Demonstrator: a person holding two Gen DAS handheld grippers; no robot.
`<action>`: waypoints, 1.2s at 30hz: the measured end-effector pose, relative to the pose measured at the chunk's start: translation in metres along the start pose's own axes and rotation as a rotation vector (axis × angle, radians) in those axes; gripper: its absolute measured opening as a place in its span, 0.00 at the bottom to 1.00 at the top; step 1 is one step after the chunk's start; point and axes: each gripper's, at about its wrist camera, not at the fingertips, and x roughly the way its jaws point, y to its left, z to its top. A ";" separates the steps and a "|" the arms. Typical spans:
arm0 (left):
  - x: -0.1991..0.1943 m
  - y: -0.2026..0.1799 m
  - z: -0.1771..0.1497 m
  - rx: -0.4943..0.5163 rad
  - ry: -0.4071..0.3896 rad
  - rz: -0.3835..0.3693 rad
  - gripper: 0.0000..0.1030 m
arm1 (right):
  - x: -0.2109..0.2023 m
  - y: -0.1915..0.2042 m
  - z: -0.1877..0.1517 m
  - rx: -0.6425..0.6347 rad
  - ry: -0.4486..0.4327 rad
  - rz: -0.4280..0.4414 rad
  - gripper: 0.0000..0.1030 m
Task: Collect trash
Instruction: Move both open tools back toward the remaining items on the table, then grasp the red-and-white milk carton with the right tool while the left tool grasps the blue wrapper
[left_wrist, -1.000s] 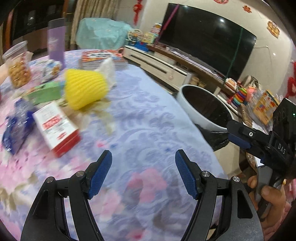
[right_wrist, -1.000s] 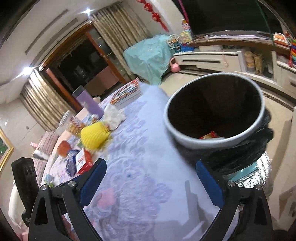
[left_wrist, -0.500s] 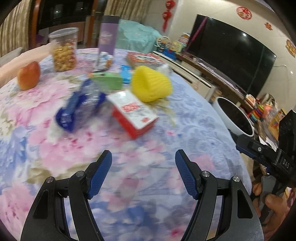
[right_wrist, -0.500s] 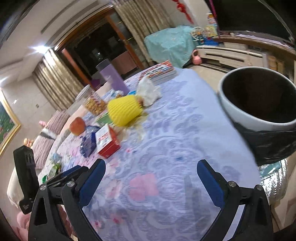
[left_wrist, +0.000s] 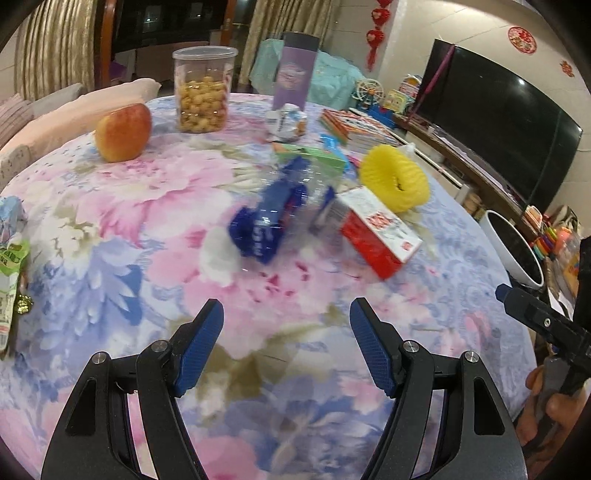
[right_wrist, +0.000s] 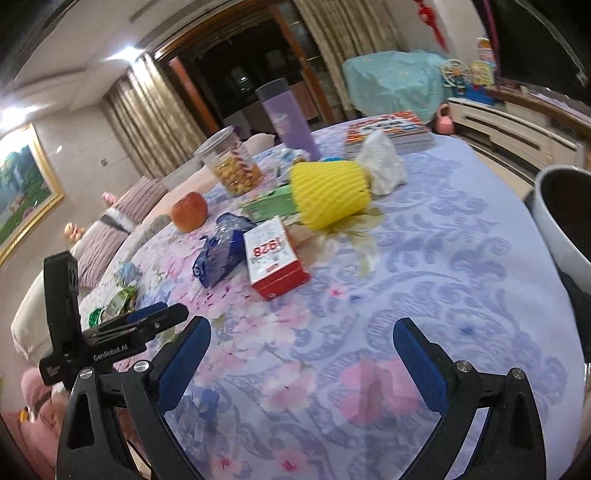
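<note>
Over the floral worktop: both grippers hover empty, pointed at a clutter of litter.
Left gripper (left_wrist: 286, 317): jaws spread wide, nothing between them, above bare cloth short of the litter.
Right gripper (right_wrist: 301, 338): likewise released and empty, nearer the worktop (right_wrist: 424, 266) edge and the bin.
Nearest trash: crumpled blue wrapper (left_wrist: 269, 221), lying just beside a white tissue wad (left_wrist: 218, 254); thin film, probably light, slippery and springy, so pinch a bunched fold rather than a flat face.
Red-and-white carton (left_wrist: 376, 230): lies flat, touching the wrapper's far side; likely stiff but crushable if empty, best taken across its narrow sides.
Yellow foam net (left_wrist: 395, 177): on its side behind the carton; soft and very light, grip through its open rim.
White bag (right_wrist: 380, 162): crumpled behind the net, limp.
Not trash, by my judgement: apple (left_wrist: 123, 133), snack jar (left_wrist: 203, 94).
Bin (left_wrist: 515, 247): off the worktop's right edge, open, well apart from the litter.
Step in hand: choosing and approaching a piece.
</note>
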 end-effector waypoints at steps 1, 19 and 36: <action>0.001 0.003 0.001 0.000 0.001 0.003 0.71 | 0.003 0.003 0.001 -0.013 0.005 0.002 0.97; 0.045 0.018 0.051 0.136 0.060 -0.036 0.74 | 0.063 0.034 0.032 -0.226 0.070 -0.003 0.96; 0.059 0.002 0.050 0.193 0.086 -0.090 0.31 | 0.079 0.017 0.024 -0.176 0.156 -0.007 0.51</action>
